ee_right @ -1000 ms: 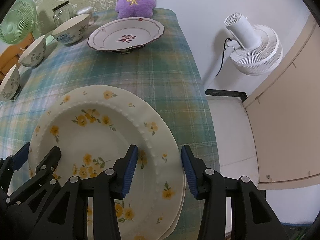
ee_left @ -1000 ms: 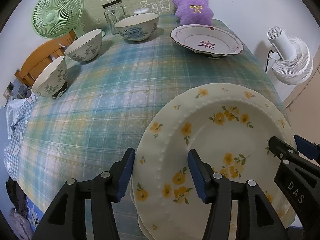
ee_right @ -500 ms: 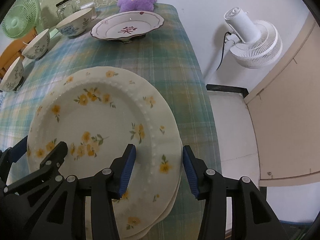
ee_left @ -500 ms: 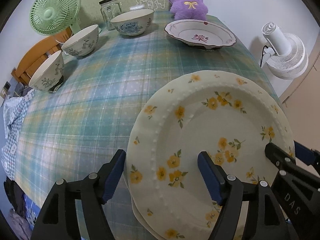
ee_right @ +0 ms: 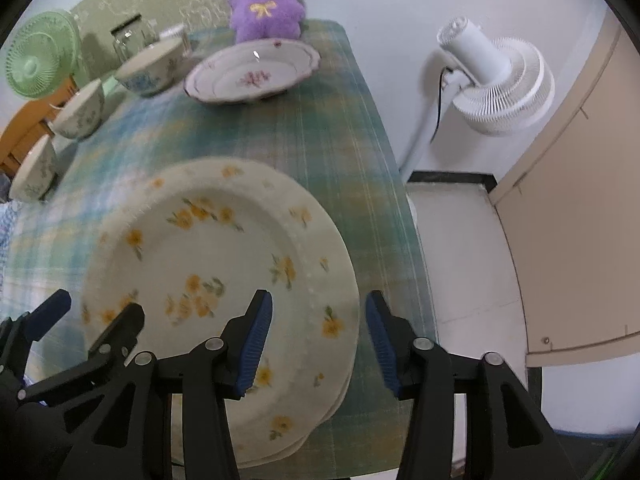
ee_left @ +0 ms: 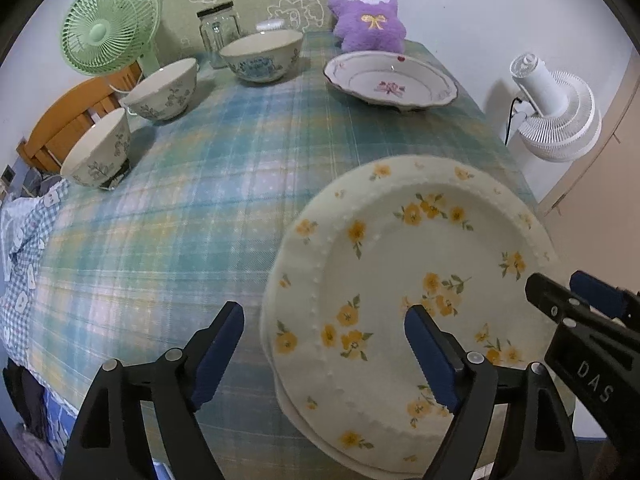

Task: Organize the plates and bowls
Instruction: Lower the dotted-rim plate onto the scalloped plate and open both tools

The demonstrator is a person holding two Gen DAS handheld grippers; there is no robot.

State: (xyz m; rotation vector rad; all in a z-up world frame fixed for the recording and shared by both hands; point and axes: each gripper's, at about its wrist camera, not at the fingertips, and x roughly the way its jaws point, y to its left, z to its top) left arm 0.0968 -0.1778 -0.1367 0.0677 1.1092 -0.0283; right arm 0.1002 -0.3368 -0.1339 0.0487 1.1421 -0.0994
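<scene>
A stack of cream plates with yellow flowers (ee_left: 404,280) (ee_right: 208,272) lies at the near right corner of the plaid table (ee_left: 192,216). My left gripper (ee_left: 324,346) straddles the stack's left rim; its jaws are opening and neither pad presses on the rim. My right gripper (ee_right: 318,340) straddles the right rim with its jaws apart and widening slightly, clear of the plates. A pink-flowered plate (ee_left: 390,84) (ee_right: 252,74) sits far right. Three bowls (ee_left: 262,56) (ee_left: 164,90) (ee_left: 98,150) stand along the far left.
A purple plush toy (ee_left: 368,16), a glass jar (ee_left: 218,30) and a green fan (ee_left: 108,24) stand at the table's back. A wooden chair (ee_left: 68,120) is on the left. A white floor fan (ee_right: 496,80) stands right of the table's edge, beside a beige panel (ee_right: 568,216).
The left jaws have spread much wider around the stack's left rim. The right jaws widened a little and that gripper drew back slightly. The plates stay on the table.
</scene>
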